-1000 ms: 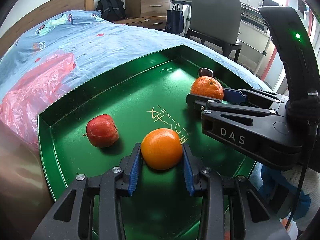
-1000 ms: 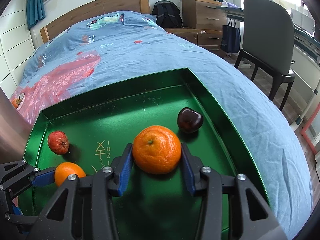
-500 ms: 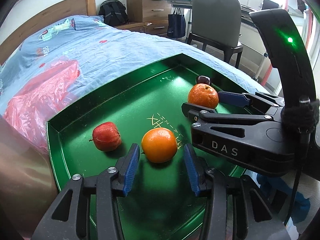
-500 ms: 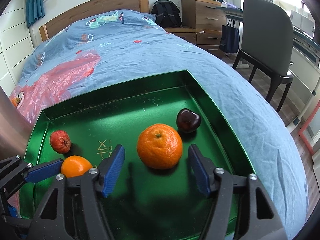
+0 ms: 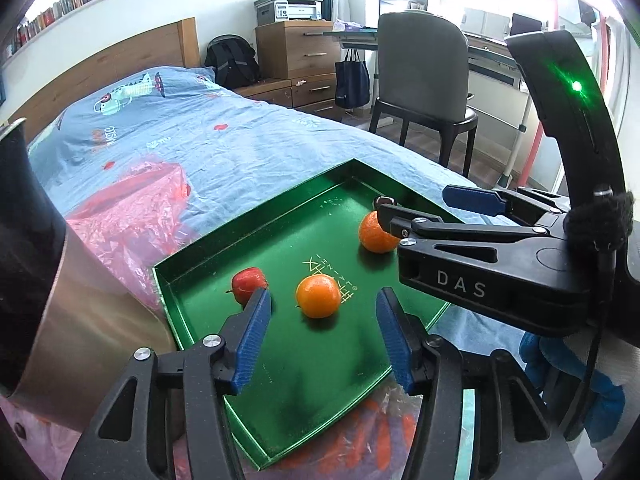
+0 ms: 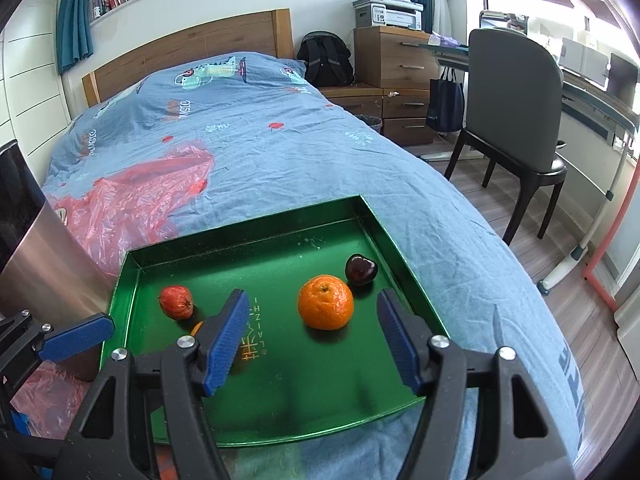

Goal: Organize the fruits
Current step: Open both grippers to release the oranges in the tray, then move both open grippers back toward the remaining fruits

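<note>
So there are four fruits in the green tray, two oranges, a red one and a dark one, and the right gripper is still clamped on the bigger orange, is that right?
Not quite. The right gripper is open, its pads clear of the bigger orange, which sits free in the green tray. The right wrist view shows this. The rest holds: the smaller orange, the red fruit and the dark fruit are in the tray too.

Black tool [image 5: 322,334], blue ribbed pads [image 5: 253,342], silver screws, white "DAS" lettering
</note>
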Available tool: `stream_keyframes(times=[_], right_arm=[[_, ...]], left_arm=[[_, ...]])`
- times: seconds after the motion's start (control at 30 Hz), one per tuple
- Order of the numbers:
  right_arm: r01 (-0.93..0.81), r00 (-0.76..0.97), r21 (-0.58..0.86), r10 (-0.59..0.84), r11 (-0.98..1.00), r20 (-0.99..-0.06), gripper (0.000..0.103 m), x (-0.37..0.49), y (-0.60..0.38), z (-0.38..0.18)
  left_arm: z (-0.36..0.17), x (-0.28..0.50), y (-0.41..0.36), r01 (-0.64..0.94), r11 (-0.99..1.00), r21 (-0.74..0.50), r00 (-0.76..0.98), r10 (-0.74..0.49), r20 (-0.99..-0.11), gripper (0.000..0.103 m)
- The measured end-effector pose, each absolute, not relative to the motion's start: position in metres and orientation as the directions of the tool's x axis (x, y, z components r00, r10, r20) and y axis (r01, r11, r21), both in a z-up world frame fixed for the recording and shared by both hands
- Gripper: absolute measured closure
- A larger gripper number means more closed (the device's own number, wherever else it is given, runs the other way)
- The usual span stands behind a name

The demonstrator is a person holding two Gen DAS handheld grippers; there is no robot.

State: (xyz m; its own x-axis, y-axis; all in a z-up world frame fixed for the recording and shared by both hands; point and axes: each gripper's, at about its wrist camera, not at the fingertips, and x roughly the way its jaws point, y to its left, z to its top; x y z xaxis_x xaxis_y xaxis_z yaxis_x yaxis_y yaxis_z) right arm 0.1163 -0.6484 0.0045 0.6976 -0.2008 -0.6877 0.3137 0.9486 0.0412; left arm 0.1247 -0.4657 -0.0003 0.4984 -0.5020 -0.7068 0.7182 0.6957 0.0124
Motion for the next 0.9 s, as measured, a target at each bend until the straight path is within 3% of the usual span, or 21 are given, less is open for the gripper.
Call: stream_keyframes(times=[0.6, 0.9], right_arm=[[0.361, 0.704, 0.086, -0.211, 0.929, -0.679, 0.003, 0.044, -0.592, 0.040], [0.335, 0.704, 0.103, -0.176, 0.937, -0.688, 0.003, 0.015, -0.547, 0.041]], left_arm=[[0.052, 0.076, -0.385, 0.693, 0.721, 0.024, 0.559, -0.515, -0.650, 0.049], [0.054, 0.063, -0.331, 0.634, 0.773, 0.028, 0.597, -0.466, -0.653, 0.048]])
